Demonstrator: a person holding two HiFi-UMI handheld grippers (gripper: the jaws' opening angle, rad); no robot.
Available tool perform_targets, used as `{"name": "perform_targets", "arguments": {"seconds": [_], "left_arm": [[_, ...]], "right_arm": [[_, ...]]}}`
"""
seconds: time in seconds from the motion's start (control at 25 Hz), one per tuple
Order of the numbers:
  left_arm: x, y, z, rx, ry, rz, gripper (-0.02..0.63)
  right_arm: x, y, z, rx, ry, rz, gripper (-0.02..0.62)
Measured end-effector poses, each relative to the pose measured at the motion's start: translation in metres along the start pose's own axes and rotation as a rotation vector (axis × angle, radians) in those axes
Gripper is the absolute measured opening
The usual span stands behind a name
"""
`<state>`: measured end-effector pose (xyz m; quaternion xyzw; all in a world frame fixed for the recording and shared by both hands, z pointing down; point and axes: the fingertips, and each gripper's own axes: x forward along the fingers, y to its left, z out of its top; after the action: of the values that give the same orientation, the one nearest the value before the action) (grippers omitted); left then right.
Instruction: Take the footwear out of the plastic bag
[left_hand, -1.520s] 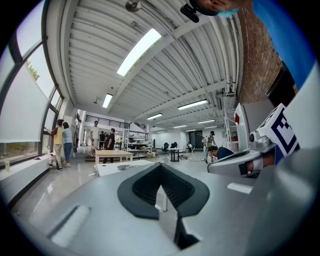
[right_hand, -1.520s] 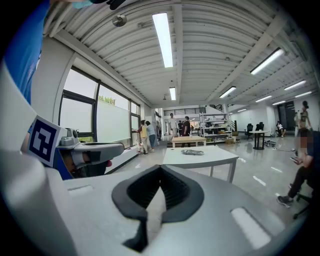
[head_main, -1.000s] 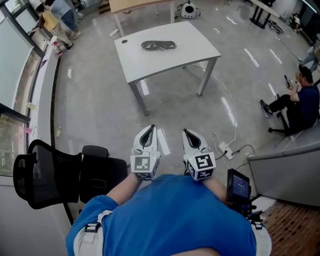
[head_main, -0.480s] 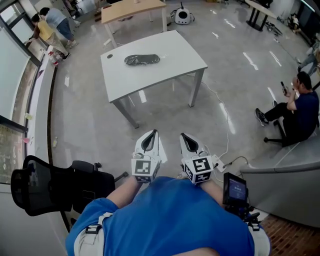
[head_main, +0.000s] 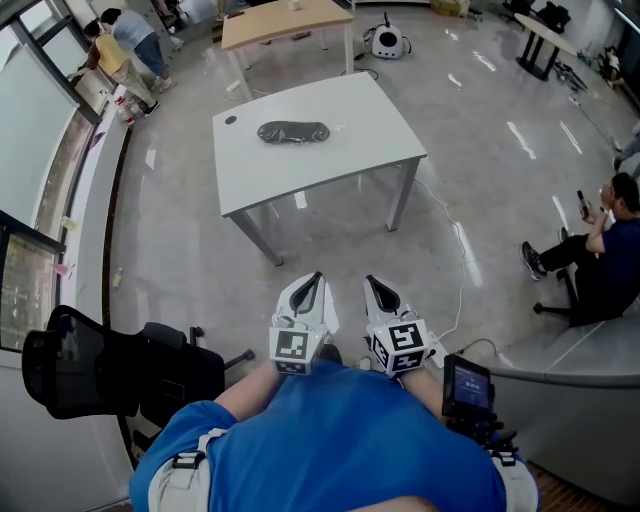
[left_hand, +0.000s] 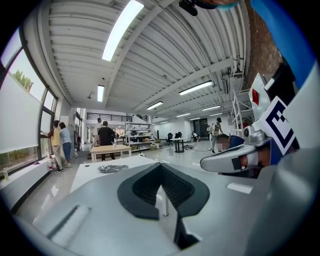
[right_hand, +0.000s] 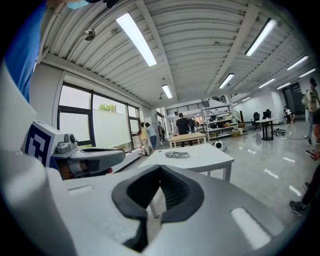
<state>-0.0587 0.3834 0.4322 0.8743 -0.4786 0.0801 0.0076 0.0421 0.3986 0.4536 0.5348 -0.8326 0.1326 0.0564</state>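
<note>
Left gripper (head_main: 314, 281): jaws closed, pads together, nothing between them; its own view (left_hand: 161, 165) confirms. Right gripper (head_main: 371, 284): same, shut tight and empty, also clear in its own view (right_hand: 160, 168). Both are held side by side, close but not touching, just ahead of the person's blue shirt (head_main: 350, 440), pointing roughly level toward the white table (head_main: 340, 105). Each gripper shows at the edge of the other's view.

Plastic bag (head_main: 293, 132) lies flat on the white table, toward the far-left part of the top, dark contents inside. It's well apart from both grippers, with grey floor (head_main: 200, 240) between. In the left gripper view the bag (left_hand: 112, 169) sits left of the jaw line; in the right gripper view (right_hand: 177, 155) it's slightly right of it. Can't resolve any footwear detail at this range. Small dark spot (head_main: 231, 120) on the tabletop near the left corner, beside the bag.

Around: black office chair (head_main: 110, 365) left of the person, small screen (head_main: 466, 386) at the right, white cable (head_main: 455, 235) across the grey floor by the white table. Wooden table (head_main: 285, 15) beyond it, white round device (head_main: 386, 42) on the floor next to that. Two people (head_main: 125, 40) stand far left, seated person (head_main: 605, 250) at the right edge
</note>
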Motion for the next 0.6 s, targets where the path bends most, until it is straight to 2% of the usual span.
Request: {"name": "perform_targets", "arguments": {"seconds": [0.32, 0.6], "left_arm": [[0.05, 0.046, 0.003, 0.003, -0.014, 0.037, 0.008], [0.104, 0.114, 0.014, -0.028, -0.043, 0.068, 0.006]], "right_arm": [[0.066, -0.014, 0.02, -0.026, 0.011, 0.04, 0.003], [0.15, -0.021, 0.043, -0.054, 0.035, 0.065, 0.003]]}}
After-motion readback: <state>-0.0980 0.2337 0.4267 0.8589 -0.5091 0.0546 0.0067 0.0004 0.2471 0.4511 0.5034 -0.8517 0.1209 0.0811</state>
